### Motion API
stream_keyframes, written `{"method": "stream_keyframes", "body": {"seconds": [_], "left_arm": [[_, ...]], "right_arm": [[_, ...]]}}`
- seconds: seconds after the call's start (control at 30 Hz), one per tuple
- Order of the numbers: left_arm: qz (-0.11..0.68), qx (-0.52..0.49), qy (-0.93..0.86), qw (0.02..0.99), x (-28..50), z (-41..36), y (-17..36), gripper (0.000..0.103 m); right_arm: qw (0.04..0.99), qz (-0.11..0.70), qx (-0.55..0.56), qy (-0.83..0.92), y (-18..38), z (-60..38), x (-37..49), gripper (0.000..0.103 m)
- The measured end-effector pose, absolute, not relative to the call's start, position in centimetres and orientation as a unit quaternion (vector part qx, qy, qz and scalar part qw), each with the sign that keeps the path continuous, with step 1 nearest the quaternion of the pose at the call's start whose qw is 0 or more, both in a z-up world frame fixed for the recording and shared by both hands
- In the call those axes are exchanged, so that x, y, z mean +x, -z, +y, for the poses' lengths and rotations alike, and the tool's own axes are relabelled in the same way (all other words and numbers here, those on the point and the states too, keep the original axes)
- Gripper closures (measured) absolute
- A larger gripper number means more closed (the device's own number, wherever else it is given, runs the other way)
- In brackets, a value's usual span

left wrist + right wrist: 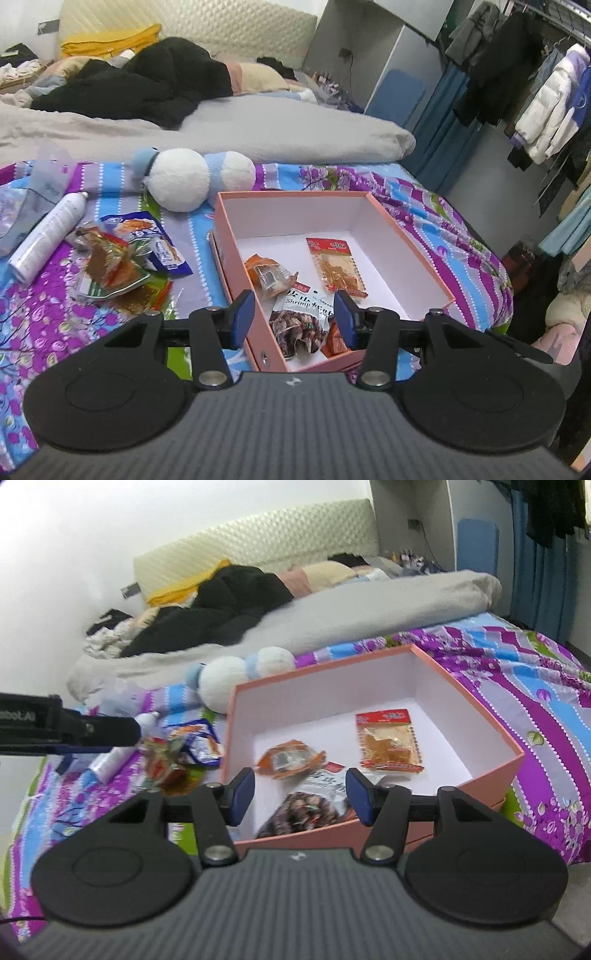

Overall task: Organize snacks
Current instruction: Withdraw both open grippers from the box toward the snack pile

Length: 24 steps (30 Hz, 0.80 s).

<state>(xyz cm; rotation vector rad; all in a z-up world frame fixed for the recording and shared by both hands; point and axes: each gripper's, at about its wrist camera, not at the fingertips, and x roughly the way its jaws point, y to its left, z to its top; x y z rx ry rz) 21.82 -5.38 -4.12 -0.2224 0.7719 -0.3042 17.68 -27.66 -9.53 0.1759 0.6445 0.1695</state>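
Left wrist view: we count several snack packets (295, 291) already in the pink box (406, 229); a loose snack pile (125, 258) remains on the bedspread beside it. Left gripper (293, 319) partly open, empty.

Right wrist view: right gripper (299, 795) likewise parted, holding nothing above the box.

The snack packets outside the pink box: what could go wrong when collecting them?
1. The loose packets overlap in a crumpled pile, so the jaws may pinch two at once or drop one.
2. The white spray can lies right beside the pile and could get knocked.
3. The pink box sits on soft bedding; pushing its wall might tip it.
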Motion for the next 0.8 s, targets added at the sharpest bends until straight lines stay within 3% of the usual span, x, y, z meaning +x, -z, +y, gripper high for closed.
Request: {"method": "stream_keyframes", "body": {"seconds": [0.47, 0.8], "left_arm": [[0.331, -0.109, 0.134, 0.928, 12.8, -1.8, 1.6, 0.037], [0.336, -0.122, 0.107, 0.928, 8.9, 0.8, 2.9, 0.036]], "right_arm": [[0.947, 0.283, 0.086, -0.123, 7.5, -24.4, 10.4, 0.046], [0.944, 0.285, 0.076, -0.149, 7.9, -22.4, 7.4, 0.046]]}}
